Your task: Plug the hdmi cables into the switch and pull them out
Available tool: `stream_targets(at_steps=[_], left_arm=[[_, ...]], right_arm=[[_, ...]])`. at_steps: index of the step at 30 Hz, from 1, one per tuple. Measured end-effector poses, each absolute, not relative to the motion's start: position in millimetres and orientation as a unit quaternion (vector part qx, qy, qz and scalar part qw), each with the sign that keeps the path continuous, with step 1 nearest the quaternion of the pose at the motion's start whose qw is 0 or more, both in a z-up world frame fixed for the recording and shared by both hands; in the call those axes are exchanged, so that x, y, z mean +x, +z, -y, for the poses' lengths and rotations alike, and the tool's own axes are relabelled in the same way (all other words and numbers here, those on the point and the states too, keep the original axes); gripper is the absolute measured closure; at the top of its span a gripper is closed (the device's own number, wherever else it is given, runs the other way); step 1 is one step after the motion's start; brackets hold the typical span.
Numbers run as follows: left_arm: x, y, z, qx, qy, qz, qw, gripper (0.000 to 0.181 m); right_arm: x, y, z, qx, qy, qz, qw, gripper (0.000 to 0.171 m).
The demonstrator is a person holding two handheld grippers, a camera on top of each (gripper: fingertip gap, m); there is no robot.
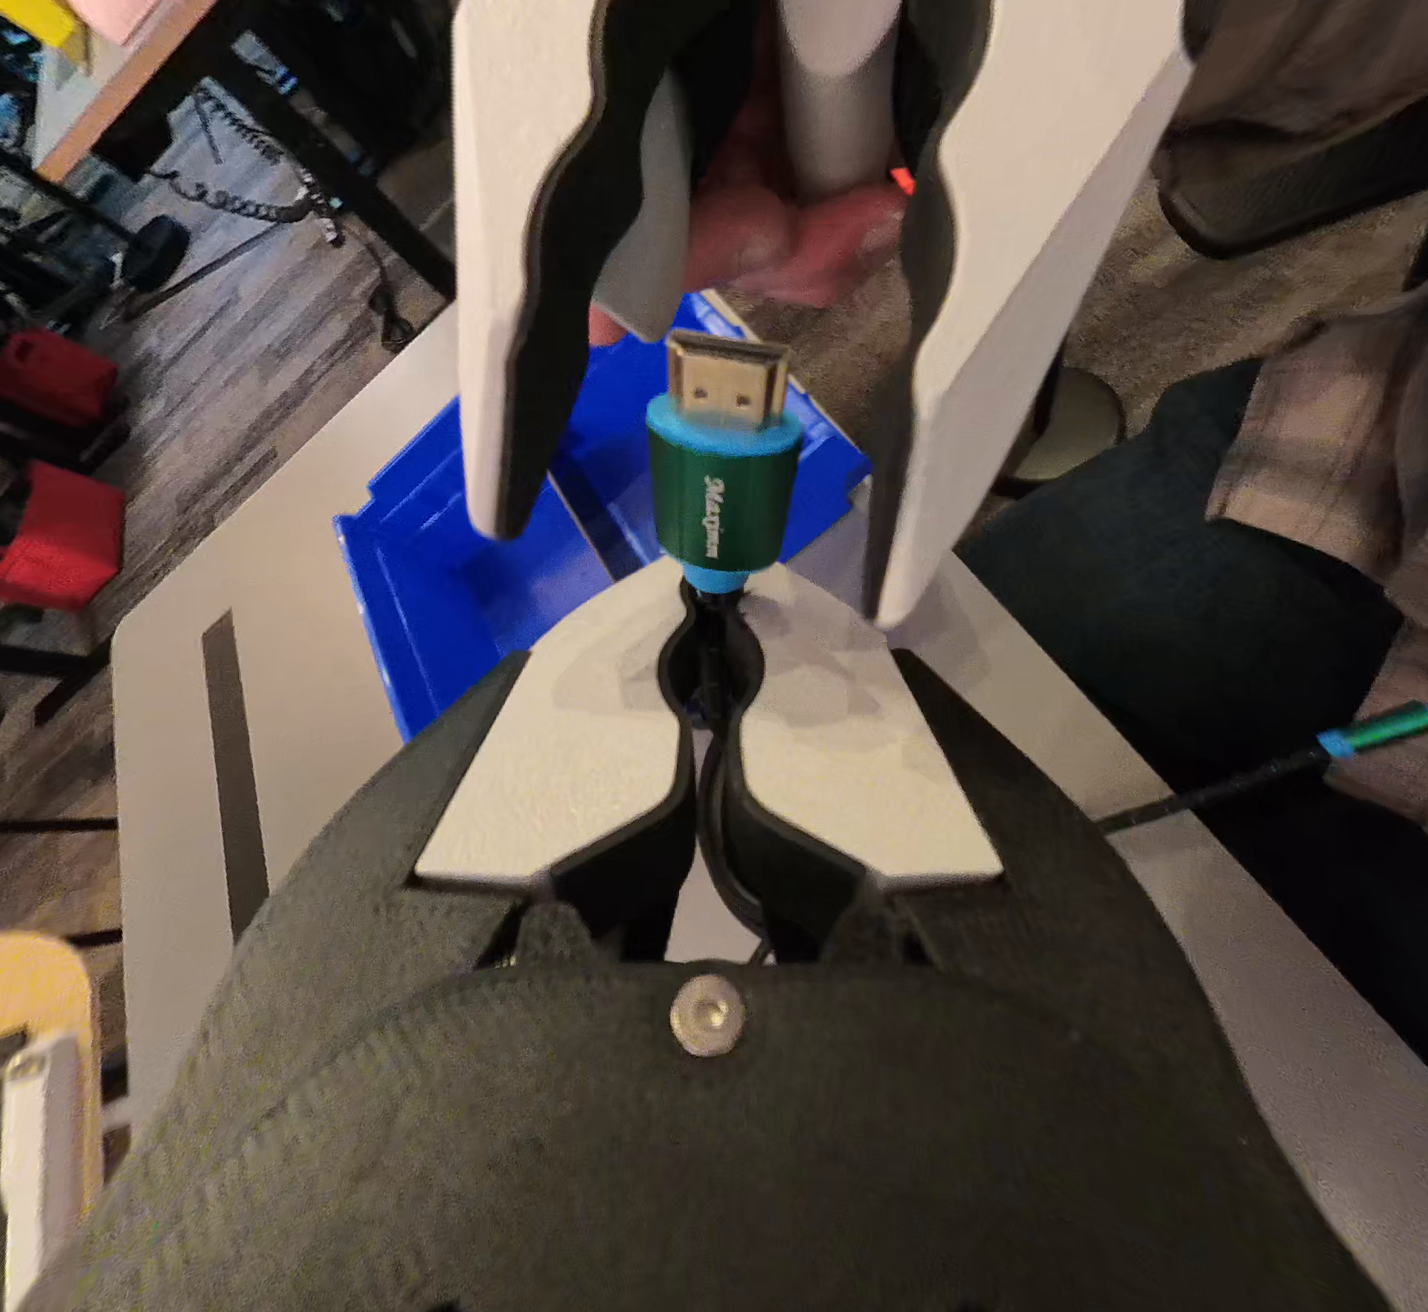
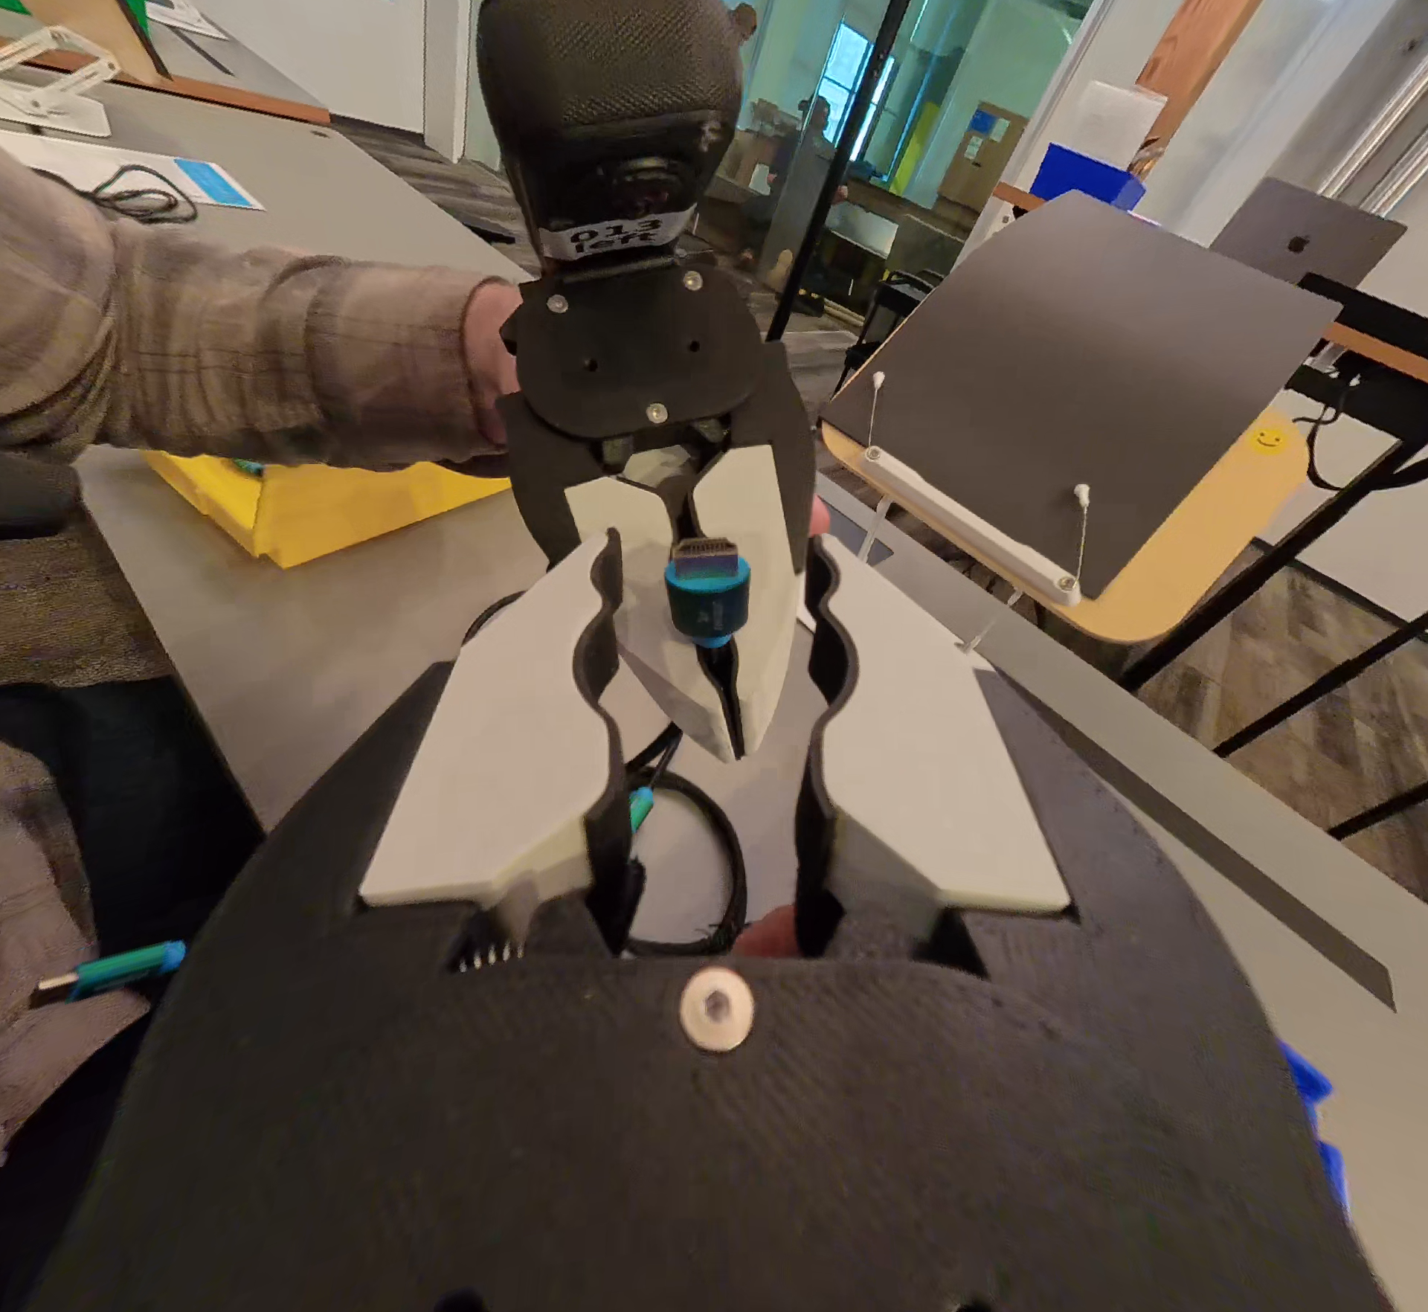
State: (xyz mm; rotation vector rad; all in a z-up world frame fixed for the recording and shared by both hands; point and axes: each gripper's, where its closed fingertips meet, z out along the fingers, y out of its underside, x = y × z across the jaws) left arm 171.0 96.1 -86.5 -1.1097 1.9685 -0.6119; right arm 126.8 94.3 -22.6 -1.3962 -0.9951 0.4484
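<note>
An HDMI plug with a green body, blue rings and a metal tip stands up just past my left gripper. The left gripper is shut on the plug's black cable right below it. My right gripper comes in from the top, open, with one finger on each side of the plug and not touching it. In the right wrist view my right gripper is open around the plug, and the left gripper points at it. A second plug hangs off the table's right edge. No switch is in view.
A blue bin stands on the white table behind the plug. A yellow bin sits at the left, and a cable loop lies on the table. A tilted dark board stands beyond the table's right edge. A person's sleeve reaches in from the left. About 7 cm separates my left fingertips from my right.
</note>
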Motion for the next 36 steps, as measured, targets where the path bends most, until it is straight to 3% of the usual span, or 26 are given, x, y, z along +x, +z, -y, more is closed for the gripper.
stream_targets(at_steps=[4,18,24,32,36], left_arm=[[182.6,-92.3,-76.9,-0.404,-0.238,-0.806,0.362,0.181],[157.4,-89.3,-79.8,-0.435,-0.231,-0.79,0.365,0.181],[139.9,-99.1,-80.9,-0.457,-0.219,-0.786,0.356,0.181],[107.3,-86.4,-104.6,-0.53,-0.191,-0.713,0.417,0.18],[84.5,-80.1,-118.4,-0.567,-0.165,-0.668,0.454,0.158]], right_arm=[[130.3,-32.5,-82.3,-0.615,0.194,0.452,0.617,0.152],[119.9,-34.0,-78.5,-0.606,0.215,0.464,0.61,0.15],[92.9,-39.7,-79.4,-0.593,0.242,0.497,0.586,0.156],[53.5,-25.1,-95.0,-0.557,0.291,0.503,0.593,0.158],[34.0,-19.7,-107.6,-0.545,0.305,0.506,0.595,0.158]])
